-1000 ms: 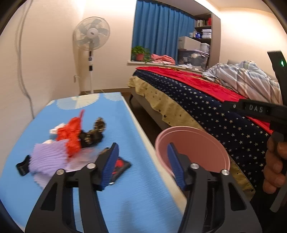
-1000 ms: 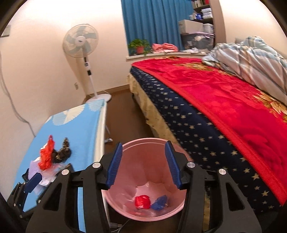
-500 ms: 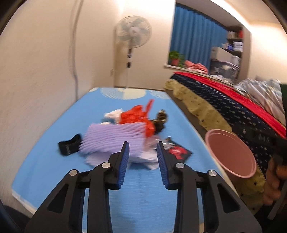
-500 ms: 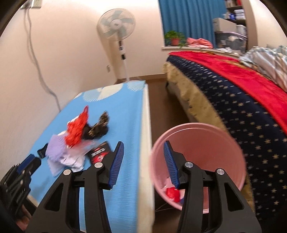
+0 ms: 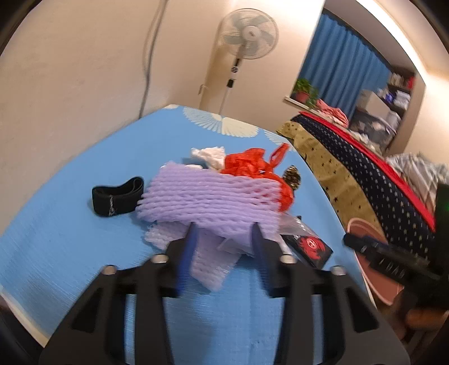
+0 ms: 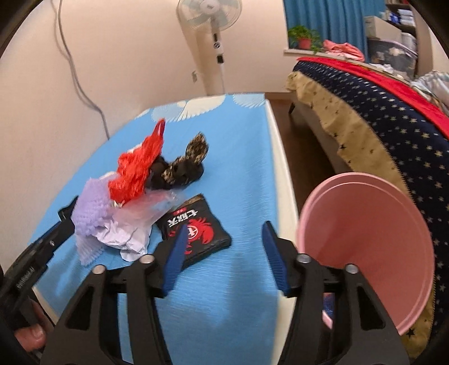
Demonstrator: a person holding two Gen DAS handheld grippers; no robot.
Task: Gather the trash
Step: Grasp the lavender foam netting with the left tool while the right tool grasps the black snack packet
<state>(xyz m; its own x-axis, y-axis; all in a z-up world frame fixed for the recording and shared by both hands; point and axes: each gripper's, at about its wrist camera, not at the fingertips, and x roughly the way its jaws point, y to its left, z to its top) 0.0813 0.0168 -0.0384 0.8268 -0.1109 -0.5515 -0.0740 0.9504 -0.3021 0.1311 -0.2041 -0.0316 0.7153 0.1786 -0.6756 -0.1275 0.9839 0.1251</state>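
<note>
Left tongs [image 5: 224, 238]: jaws opening, about half spread, aimed at 12 o'clock into the pile; purple foam net between the blue pads, though blur hides whether the pads press on it.
Right tongs [image 6: 224, 238]: jaws opening, wide, nothing gripped; left pad over the corner of the black packet, right pad over bare blue cloth.
Purple foam net [image 5: 207, 199]: nearest part of the pile, lying flat across the middle of the table, a loose flap hanging toward 6 o'clock.
Red mesh bag [image 5: 252, 165]: at 1 o'clock from the foam net, resting on its far edge.
White tissue [image 5: 209, 155]: crumpled, behind the foam net at 12 o'clock.
Black packet [image 6: 196, 227]: flat, red crab print and white lettering, at 4 o'clock from the pile, just beside clear plastic wrap [image 6: 146, 207].
Black and gold wrapper [image 6: 182, 165]: crumpled, touching the red mesh bag at its 3 o'clock side.
Black band [image 5: 118, 198]: looped, at 9 o'clock from the foam net, just beside it.
Table [image 6: 238, 157]: covered in blue cloth with white fan shapes at the far end.
Pink bin [image 6: 364, 244]: off the table edge at 3 o'clock, between table and bed [image 6: 378, 118], mouth tilted toward the camera.
Fan [image 6: 209, 16]: standing against the wall at 12 o'clock.
</note>
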